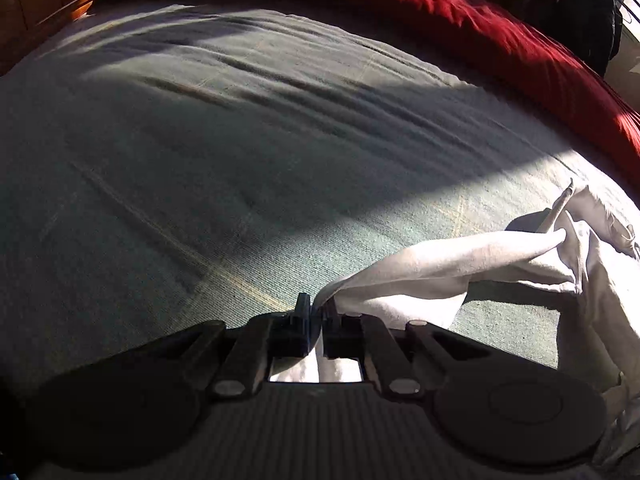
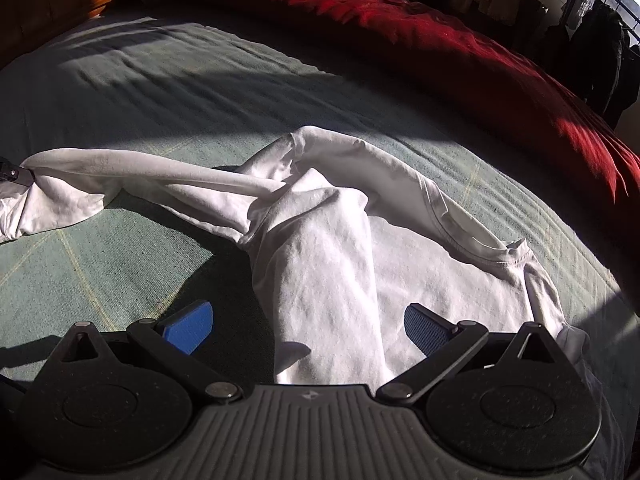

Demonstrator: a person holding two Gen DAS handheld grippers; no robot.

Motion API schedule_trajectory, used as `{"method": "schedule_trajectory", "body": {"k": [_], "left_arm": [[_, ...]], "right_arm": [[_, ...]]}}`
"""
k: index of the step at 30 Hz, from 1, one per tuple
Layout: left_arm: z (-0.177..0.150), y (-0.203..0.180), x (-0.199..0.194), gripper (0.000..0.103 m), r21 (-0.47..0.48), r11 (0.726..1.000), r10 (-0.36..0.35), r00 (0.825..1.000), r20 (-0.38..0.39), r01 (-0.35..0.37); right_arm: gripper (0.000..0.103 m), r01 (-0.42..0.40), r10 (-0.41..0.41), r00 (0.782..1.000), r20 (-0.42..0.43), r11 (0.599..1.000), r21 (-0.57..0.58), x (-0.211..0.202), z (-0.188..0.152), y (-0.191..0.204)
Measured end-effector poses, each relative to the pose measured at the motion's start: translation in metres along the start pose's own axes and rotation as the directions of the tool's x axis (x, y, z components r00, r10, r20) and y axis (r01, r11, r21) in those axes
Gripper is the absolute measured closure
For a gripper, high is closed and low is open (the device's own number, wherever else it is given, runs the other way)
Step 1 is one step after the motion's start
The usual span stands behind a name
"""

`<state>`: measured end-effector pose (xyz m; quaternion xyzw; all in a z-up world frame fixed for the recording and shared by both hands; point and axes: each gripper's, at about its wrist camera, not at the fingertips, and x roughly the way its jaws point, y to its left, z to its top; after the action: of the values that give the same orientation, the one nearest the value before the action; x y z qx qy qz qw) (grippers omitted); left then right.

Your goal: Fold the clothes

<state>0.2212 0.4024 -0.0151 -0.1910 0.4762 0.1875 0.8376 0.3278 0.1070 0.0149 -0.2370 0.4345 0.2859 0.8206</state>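
Lying on one green blanket [image 2: 120, 272]: one white T-shirt [image 2: 340, 264], two hand-held grippers.

A crumpled white cotton T-shirt [image 2: 344, 240] lies on the grey-green woven bed cover [image 2: 120, 264], and its ribbed collar [image 2: 480, 248] is on the right side. The right gripper [image 2: 308, 326] with blue ribbed pads [image 2: 188, 326] is wide apart above the shirt and touches nothing. At the left edge, the left gripper [image 2: 10, 172] pinches one stretched sleeve [image 2: 120, 168], and a red blanket [image 2: 460, 40] lies behind.
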Motion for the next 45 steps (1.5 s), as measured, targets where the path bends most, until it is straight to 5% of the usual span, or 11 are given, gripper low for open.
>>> {"method": "schedule_trajectory", "body": {"k": [10,18,24,28,32,36,38,40,45], "left_arm": [[0.039,0.012,0.011,0.1,0.012,1.0,-0.021,0.998,0.056,0.02],[0.017,0.029,0.014,0.099,-0.078,0.994,-0.075,0.996,-0.04,0.072],[-0.004,0.037,0.015,0.098,-0.138,0.985,-0.116,0.987,-0.107,0.101],[-0.008,0.038,0.016,0.098,-0.162,0.981,-0.124,0.986,-0.107,0.106],[-0.006,0.039,0.018,0.098,-0.184,0.977,-0.127,0.986,-0.108,0.106],[-0.005,0.038,0.018,0.098,-0.195,0.976,-0.121,0.985,-0.123,0.096],[-0.002,0.037,0.018,0.098,-0.197,0.977,-0.113,0.986,-0.125,0.087],[0.003,0.037,0.018,0.096,-0.19,0.979,-0.098,0.988,-0.119,0.075],[0.029,0.031,0.018,0.096,-0.135,0.99,-0.049,0.996,-0.074,0.039]], "right_arm": [[0.0,0.025,-0.025,1.0,-0.007,0.999,-0.027,0.002,0.022,0.008],[0.0,-0.106,0.105,0.994,-0.02,0.994,-0.021,0.029,0.067,0.002],[0.0,-0.05,0.052,0.999,0.0,0.965,-0.257,0.061,0.117,0.013],[0.0,0.018,-0.029,1.0,-0.012,0.853,-0.521,0.098,0.136,0.028],[0.0,0.006,-0.061,0.997,-0.047,0.668,-0.744,0.133,0.137,0.048],[0.0,0.014,-0.063,0.998,-0.022,0.512,-0.859,0.159,0.134,0.062],[0.0,0.032,-0.066,0.998,0.001,0.478,-0.878,0.17,0.137,0.063],[0.0,0.05,-0.064,0.998,0.021,0.49,-0.871,0.18,0.143,0.059],[0.0,0.182,-0.158,0.982,0.105,0.619,-0.764,0.202,0.166,0.035]]}}
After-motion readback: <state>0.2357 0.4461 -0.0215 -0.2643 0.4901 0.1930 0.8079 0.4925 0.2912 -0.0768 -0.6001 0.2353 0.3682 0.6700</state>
